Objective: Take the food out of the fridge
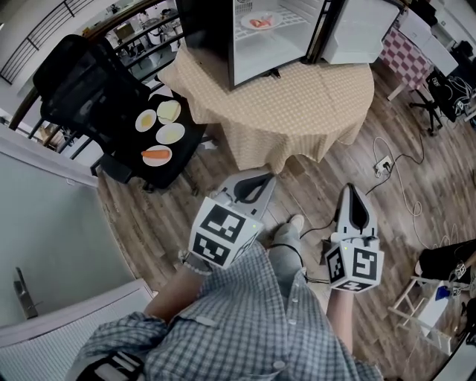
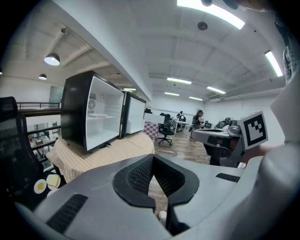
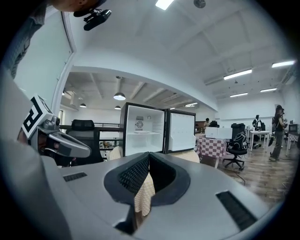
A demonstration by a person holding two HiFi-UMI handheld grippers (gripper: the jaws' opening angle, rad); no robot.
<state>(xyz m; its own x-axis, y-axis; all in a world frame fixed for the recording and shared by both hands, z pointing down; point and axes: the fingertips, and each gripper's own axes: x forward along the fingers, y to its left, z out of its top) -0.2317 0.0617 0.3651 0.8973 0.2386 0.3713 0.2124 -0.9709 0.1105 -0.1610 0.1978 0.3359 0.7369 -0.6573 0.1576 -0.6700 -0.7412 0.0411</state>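
Left tool (image 1: 256, 184) and right tool (image 1: 353, 195) sit pressed together, empty. The plate (image 1: 262, 21) in the fridge (image 1: 208, 30) seems stiff, perhaps slippery: pinch its rim.

At twelve o'clock in the head view the fridge (image 1: 268, 37) is cut by the picture's top edge, so only its lower part shows. The plate (image 1: 260, 21) on its shelf carries something orange, too small to name. The fridge door (image 1: 357, 30) at one o'clock is cut off likewise. Both hands lie hidden under the marker cubes (image 1: 221, 234). In the left gripper view, at eight o'clock, the chair plates (image 2: 40, 186) show only partly past the left tool (image 2: 153, 157); their food is too small to tell.
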